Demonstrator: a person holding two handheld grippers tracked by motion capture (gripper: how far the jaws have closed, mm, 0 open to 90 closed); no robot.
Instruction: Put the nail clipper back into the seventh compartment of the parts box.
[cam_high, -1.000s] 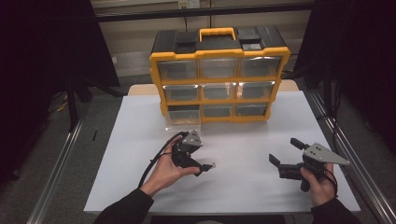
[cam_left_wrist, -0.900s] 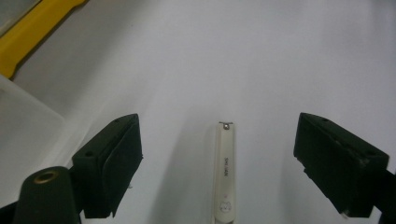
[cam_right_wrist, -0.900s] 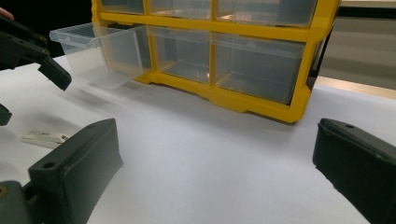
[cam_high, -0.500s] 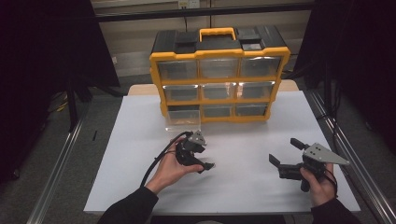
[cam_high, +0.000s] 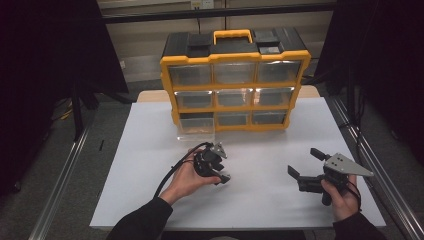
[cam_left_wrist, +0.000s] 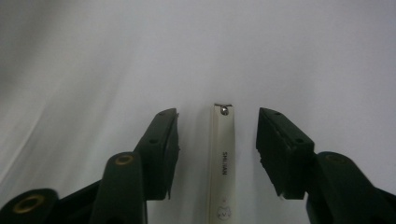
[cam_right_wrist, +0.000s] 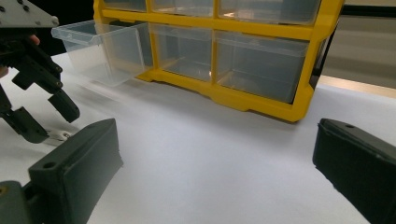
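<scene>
Standing at the back of the white tabletop (cam_high: 150, 150), the yellow drawer cabinet (cam_high: 235, 82) is being taken as the landmark for all places here. Its bottom-left clear drawer (cam_high: 196, 126) is being left pulled out toward the person, while the other drawers are being kept closed.

In front of that open drawer, well apart from the cabinet, the left gripper (cam_high: 218, 176) is being lowered over a slim white nail clipper (cam_left_wrist: 221, 158), which is lying flat on the tabletop. The fingers have just been closing, yet a gap is being left on each side of the clipper, so nothing is being pinched so far. The grasp is judged to be only beginning; the lift and, probably, the placing into the open drawer are being left to do.

Farther to the right, in front of the cabinet's right end, the right gripper (cam_high: 305, 169) is being held idle with its fingers spread wide and nothing between them.

The path from the clipper to the drawer is not being blocked by anything.
</scene>
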